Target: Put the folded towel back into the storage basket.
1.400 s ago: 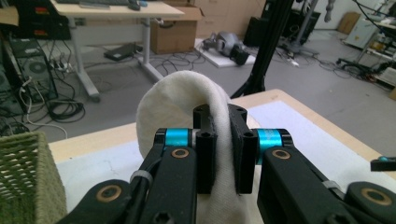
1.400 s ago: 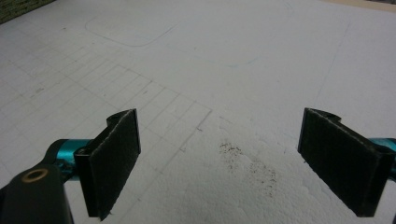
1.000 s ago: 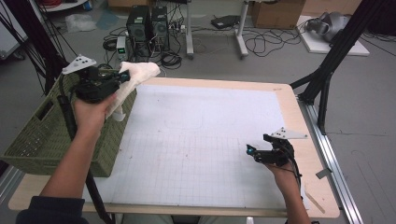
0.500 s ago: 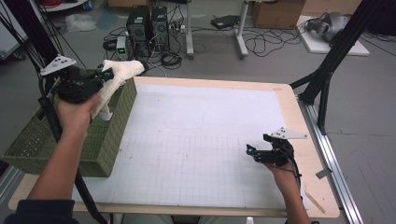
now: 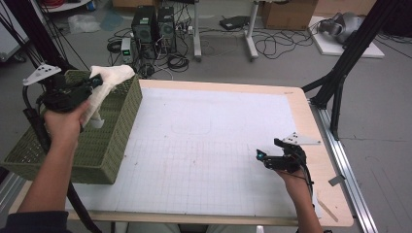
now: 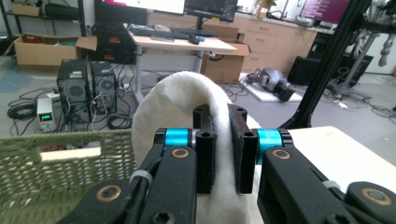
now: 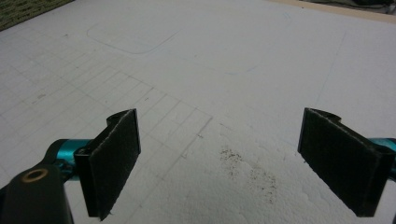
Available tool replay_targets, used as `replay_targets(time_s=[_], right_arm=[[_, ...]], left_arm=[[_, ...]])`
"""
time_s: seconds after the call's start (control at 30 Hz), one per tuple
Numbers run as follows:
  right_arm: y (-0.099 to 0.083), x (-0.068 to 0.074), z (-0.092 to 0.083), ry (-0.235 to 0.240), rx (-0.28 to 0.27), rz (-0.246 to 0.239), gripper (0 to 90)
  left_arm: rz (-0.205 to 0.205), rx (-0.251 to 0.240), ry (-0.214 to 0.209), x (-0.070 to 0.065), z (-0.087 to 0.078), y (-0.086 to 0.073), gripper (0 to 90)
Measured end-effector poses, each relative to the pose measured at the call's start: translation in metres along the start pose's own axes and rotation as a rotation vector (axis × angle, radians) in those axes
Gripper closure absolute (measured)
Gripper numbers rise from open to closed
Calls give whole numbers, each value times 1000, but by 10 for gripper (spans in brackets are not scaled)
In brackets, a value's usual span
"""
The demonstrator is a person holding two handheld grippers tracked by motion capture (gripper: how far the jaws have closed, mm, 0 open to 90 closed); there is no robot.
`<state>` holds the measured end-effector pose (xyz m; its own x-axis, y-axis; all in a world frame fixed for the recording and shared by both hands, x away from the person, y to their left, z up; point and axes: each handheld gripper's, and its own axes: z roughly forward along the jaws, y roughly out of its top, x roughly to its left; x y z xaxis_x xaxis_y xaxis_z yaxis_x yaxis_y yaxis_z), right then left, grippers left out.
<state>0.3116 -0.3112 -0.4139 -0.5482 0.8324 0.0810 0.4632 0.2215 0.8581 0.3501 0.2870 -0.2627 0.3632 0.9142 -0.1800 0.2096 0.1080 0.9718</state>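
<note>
— White cloth (image 5: 108, 82), where is it?

— Let me go from the big things down. My table (image 5: 311, 126) has a white gridded mat (image 5: 204, 145) over most of its top. At the mat's left edge sits a green woven basket (image 5: 116, 126). I hold the cloth up over the basket's far end, above its rim, and part of it hangs down toward the inside.

— What has hold of it?

— My left gripper (image 5: 93, 82). In the left gripper view its jaws are nearly together with a fold of the cloth (image 6: 187, 107) pinched between them, and the basket wall (image 6: 60, 158) shows low on the left.

— And your other hand?

— My right gripper (image 5: 262, 156) is near the mat's right side, low over it, well apart from the basket. In the right gripper view its jaws stand wide apart with nothing between them, just bare mat (image 7: 210, 93) with a few dark specks (image 7: 247, 168).
</note>
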Motion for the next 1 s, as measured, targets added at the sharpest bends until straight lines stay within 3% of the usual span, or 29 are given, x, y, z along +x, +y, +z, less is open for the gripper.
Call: replay_targets(time_s=[0.47,1.0], right_arm=[[0,1,1,-4,6,-2,124],[0,2,1,-7,14,-5,124]], left_arm=[[-42,42,60,30,-4,-15,825],[-93,101,120,59,13,-38,825]])
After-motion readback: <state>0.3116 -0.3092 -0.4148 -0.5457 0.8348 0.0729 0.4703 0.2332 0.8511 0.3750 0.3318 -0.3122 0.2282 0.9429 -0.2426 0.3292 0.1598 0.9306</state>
